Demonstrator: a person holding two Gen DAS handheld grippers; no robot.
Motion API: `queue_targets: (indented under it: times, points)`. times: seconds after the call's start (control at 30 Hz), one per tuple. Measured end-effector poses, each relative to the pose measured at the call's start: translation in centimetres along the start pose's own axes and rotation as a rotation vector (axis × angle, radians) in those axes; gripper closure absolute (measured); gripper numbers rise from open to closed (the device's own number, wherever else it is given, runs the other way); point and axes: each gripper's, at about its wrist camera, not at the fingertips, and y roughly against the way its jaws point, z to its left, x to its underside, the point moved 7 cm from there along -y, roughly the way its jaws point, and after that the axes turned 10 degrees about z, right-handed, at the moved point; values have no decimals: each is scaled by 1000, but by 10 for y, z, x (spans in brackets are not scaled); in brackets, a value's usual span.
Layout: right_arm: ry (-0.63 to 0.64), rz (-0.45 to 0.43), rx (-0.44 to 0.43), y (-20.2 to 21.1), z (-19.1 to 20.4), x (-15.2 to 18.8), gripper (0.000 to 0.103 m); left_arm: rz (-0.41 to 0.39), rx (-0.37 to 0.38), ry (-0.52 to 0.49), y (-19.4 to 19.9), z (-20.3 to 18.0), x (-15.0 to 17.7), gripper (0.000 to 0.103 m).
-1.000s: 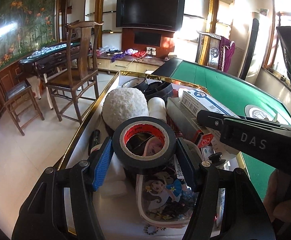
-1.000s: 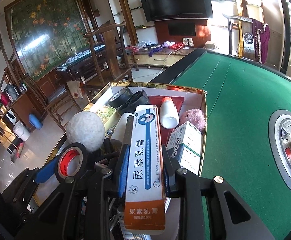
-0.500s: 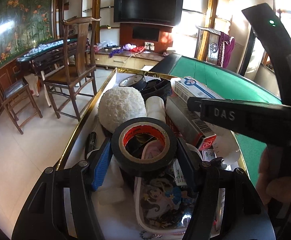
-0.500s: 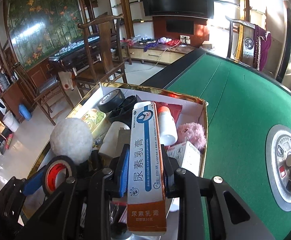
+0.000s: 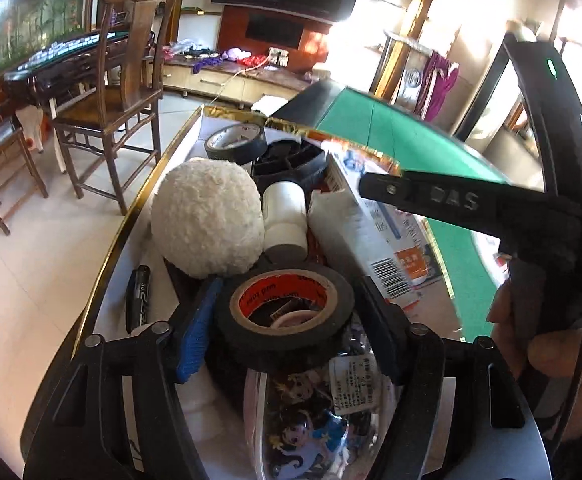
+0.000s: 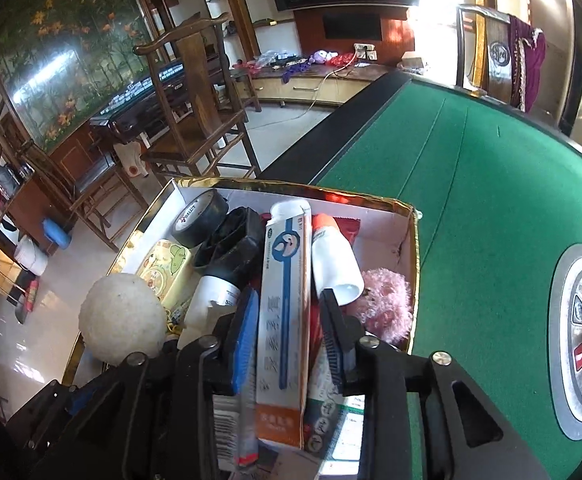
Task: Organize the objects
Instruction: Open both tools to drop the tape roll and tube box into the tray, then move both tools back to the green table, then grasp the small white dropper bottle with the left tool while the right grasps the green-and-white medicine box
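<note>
Left gripper (image 5: 285, 316): fingers (image 5: 197, 322) pinching a roll of black tape with a red core (image 5: 285, 312), held flat just above the near end of the box.

Right gripper (image 6: 287, 340): fingers (image 6: 245, 332) pinching a long white-and-blue ointment carton (image 6: 285, 320) by its sides, its far end over the box contents.

Risks, as I judge them: the carton is gripped near one end and may pivot or slip; both grippers work close together over a crowded box and may knock each other; the roll, set down on the heap, may slide off.

Container: gold-rimmed white cardboard box (image 6: 413, 240) at the edge of the green felt surface (image 6: 491, 184).

Contents:
- white fluffy ball (image 5: 207, 220)
- second black tape roll (image 5: 235, 142)
- black plastic dish (image 5: 289, 160)
- white cylinder (image 5: 285, 216)
- black marker (image 5: 139, 298)
- cartoon-printed clear pouch (image 5: 311, 428)
- white bottle with orange cap (image 6: 333, 256)
- pink fluffy toy (image 6: 385, 306)
- yellow-green tin (image 6: 167, 270)
</note>
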Motion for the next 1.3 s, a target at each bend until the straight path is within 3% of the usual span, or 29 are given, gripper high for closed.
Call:
queue_targets:
  times: [0.13,0.2,0.3,0.5,0.7,0.87,1.0,1.03,1.1,1.3]
  points:
    - [-23,-79,-36,34,-14,14,65,-51,26,13,22,-2,3,34]
    - [-36,-113,-41,49,-23,23,53,-74,20,5,31,-7,3,33]
    - [-82,-160,-69,71,-43,41,46,-99,28,-37,42,-24,3,33]
    - [-150,-151,-94,96,-89,84,46,-77,24,-142,40,-66,13,33]
    - [-222,-253,-50,157,-160,121,45,-67,65,-319,32,-145,15,33]
    - [-397,-382,-18,202,-241,139,44,-52,112,-510,-4,-243,0,33]
    - [-507,-436,-15,220,-283,151,44,-8,21,-707,-64,-303,-20,39]
    - [-531,-448,-9,224,-291,154,44,15,7,-753,-80,-311,-22,50]
    - [-583,-462,-20,228,-307,160,44,73,-20,-815,-109,-322,-25,61]
    - [-654,-462,-72,230,-330,168,44,76,74,-1011,-130,-352,-20,61]
